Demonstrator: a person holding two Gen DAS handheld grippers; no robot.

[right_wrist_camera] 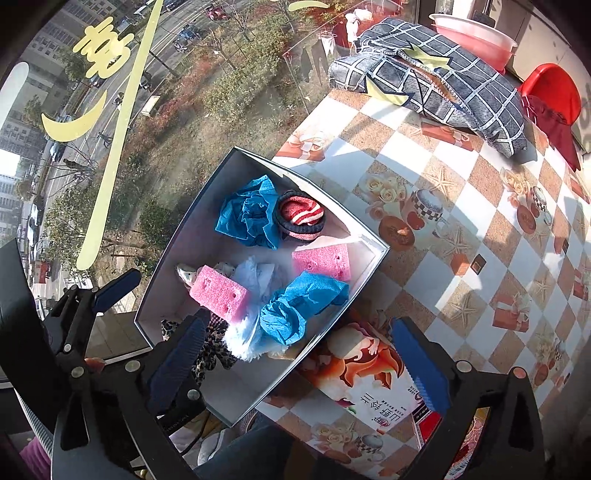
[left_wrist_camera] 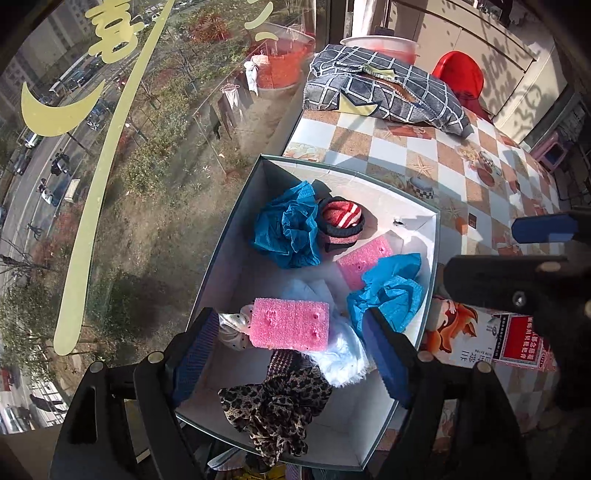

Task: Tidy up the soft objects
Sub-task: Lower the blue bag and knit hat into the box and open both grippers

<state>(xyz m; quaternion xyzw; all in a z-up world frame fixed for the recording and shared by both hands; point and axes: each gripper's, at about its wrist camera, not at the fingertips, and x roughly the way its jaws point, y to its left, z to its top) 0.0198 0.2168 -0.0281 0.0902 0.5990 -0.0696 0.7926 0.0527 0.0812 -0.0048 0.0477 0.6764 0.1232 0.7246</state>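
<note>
A white cardboard box (left_wrist_camera: 432, 236) (right_wrist_camera: 376, 258) stands on the tiled table by the window. It holds two pink sponges (left_wrist_camera: 290, 324) (right_wrist_camera: 221, 291), two crumpled blue cloths (left_wrist_camera: 291, 229) (right_wrist_camera: 299, 306), a red striped rolled sock (left_wrist_camera: 341, 221) (right_wrist_camera: 301, 216), a white fluffy cloth (left_wrist_camera: 340, 354), a polka-dot cloth (left_wrist_camera: 232, 326) and a leopard scrunchie (left_wrist_camera: 277, 406). My left gripper (left_wrist_camera: 291, 354) is open and empty, hovering over the near end of the box. My right gripper (right_wrist_camera: 299, 365) is open and empty, above the box's near right edge. The right gripper also shows at the right of the left wrist view (left_wrist_camera: 524, 258).
A printed paper packet (right_wrist_camera: 373, 384) (left_wrist_camera: 491, 336) lies beside the box on the right. A checked grey cushion (left_wrist_camera: 388, 88) (right_wrist_camera: 443, 77), a pink basin (right_wrist_camera: 476, 33) and a red plastic stool (left_wrist_camera: 460, 74) are at the far end. The window glass runs along the left.
</note>
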